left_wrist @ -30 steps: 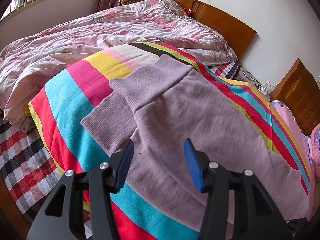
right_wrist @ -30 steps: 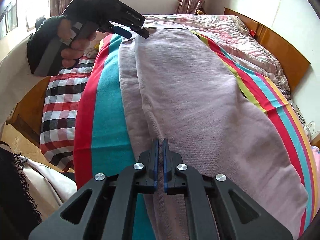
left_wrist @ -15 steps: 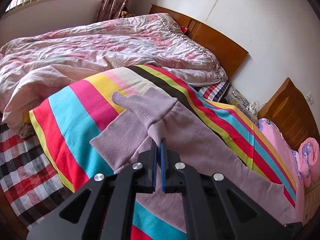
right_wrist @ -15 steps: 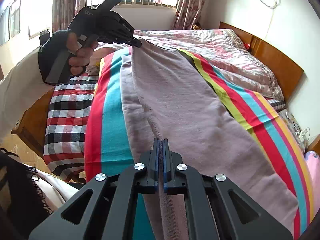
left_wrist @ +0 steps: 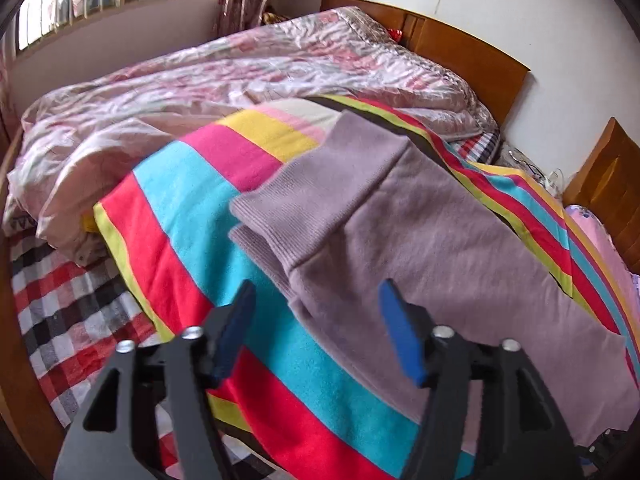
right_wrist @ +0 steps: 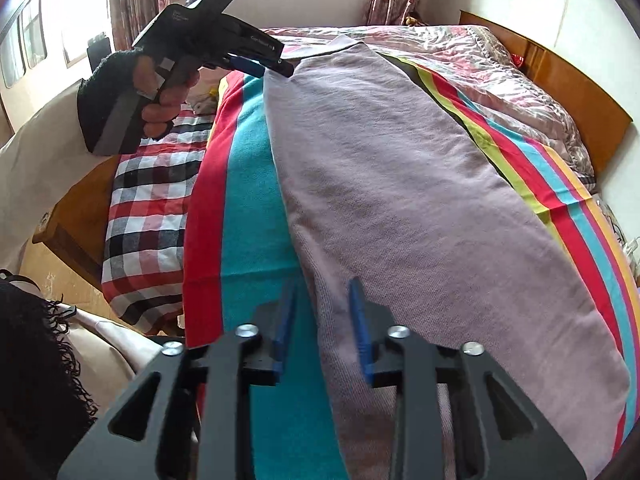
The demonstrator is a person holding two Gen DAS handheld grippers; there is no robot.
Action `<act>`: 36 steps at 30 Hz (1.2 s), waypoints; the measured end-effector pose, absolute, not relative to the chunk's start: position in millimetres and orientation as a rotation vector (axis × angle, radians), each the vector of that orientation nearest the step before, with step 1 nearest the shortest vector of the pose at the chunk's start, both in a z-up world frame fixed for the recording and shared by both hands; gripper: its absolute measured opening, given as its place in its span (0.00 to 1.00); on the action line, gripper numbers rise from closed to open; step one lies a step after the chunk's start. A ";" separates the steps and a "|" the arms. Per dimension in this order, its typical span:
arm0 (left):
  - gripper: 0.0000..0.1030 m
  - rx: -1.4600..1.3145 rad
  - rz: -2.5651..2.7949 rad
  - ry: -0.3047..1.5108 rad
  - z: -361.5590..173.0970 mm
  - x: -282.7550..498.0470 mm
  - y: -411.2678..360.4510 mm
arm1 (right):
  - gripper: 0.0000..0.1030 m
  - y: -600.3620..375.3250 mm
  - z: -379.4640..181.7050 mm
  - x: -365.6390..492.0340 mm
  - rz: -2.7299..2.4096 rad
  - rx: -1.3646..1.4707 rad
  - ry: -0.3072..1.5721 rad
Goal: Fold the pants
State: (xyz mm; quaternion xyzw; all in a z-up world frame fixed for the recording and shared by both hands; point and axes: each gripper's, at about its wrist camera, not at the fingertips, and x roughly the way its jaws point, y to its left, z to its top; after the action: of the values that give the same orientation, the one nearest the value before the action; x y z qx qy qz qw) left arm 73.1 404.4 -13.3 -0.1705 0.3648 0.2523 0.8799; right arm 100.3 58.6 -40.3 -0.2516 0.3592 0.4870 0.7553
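Note:
The mauve knit pants (left_wrist: 420, 240) lie lengthwise on a striped blanket (left_wrist: 180, 208), one leg stacked on the other, ribbed cuffs (left_wrist: 312, 200) at the far end. My left gripper (left_wrist: 316, 320) is open and empty, just above the near edge of the legs below the cuffs. In the right wrist view the pants (right_wrist: 400, 168) run away from me; my right gripper (right_wrist: 322, 320) is open, its jaws astride the pants' left edge. The left gripper (right_wrist: 264, 65) shows there at the cuff end, held in a gloved hand.
A pink floral quilt (left_wrist: 200, 92) is bunched behind the blanket. A checked sheet (left_wrist: 60, 312) covers the bed edge at left. Wooden headboards (left_wrist: 472, 52) stand against the wall. Floor and a dark fringed cloth (right_wrist: 36, 360) lie at lower left.
Both grippers were shut on the pants half a second ago and have now opened and let go. The lifted leg has settled flat on the other one.

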 end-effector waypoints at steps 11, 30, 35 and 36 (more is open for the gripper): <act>0.90 -0.019 0.146 0.743 24.3 136.6 225.2 | 0.47 -61.4 -13.4 143.0 0.741 -0.254 0.783; 0.99 0.198 -0.187 0.929 -58.8 228.3 44.9 | 0.59 -217.0 -55.3 102.2 0.513 -0.278 0.901; 0.98 0.271 -0.120 0.883 -47.4 221.9 24.4 | 0.62 -244.8 -39.5 88.2 0.455 -0.248 0.845; 0.98 0.265 -0.150 0.864 -40.4 217.6 14.9 | 0.63 -254.8 -34.8 87.6 0.432 -0.221 0.821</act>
State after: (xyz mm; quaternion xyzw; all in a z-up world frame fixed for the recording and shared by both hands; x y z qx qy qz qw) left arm 217.6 14.9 -40.4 0.1281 0.4170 -0.0726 0.8969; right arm 87.6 -254.8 -34.8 -0.1065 0.3952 0.2079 0.8884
